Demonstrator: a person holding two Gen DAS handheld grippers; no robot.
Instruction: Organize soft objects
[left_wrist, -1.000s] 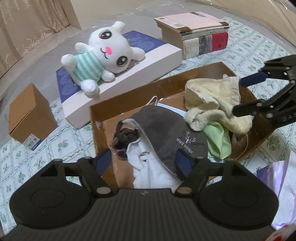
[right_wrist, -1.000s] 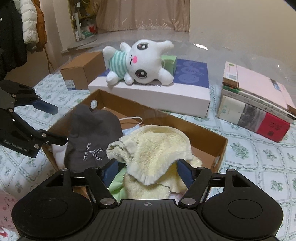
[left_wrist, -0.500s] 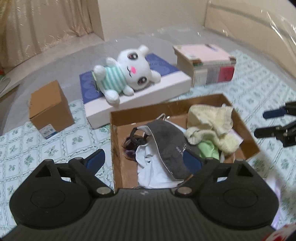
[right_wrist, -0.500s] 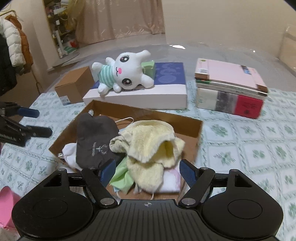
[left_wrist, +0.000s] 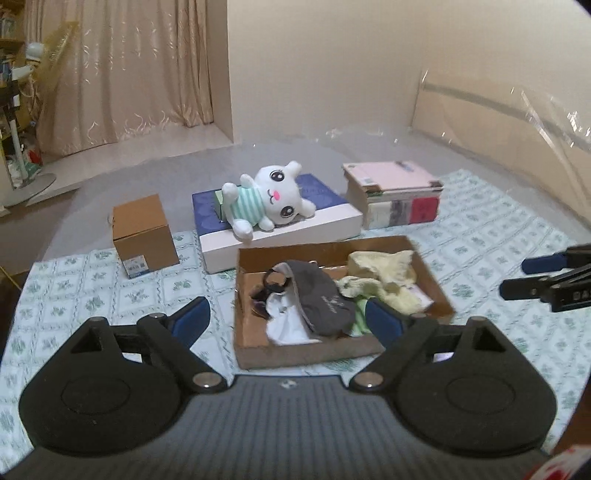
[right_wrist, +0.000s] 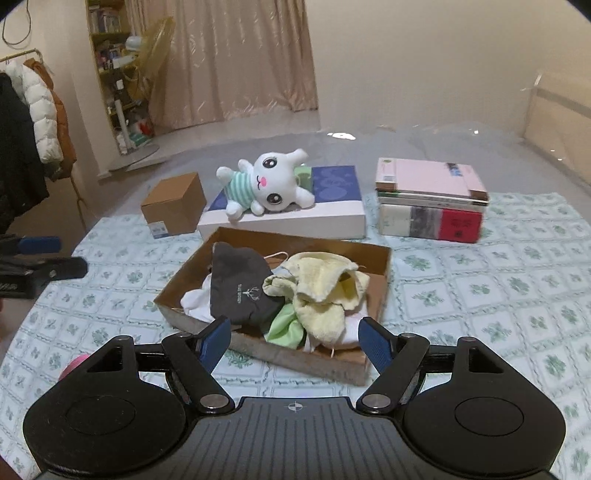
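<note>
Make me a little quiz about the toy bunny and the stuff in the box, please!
1. True or false: the toy bunny lies inside the cardboard tray.
2. What sits on top of the pile in the tray? A) yellow towel B) red book C) small brown box
3. Fill in: the bunny's shirt has green and white ____.

Key: 1 false, it lies on the blue and white box. 2 A. 3 stripes.
</note>
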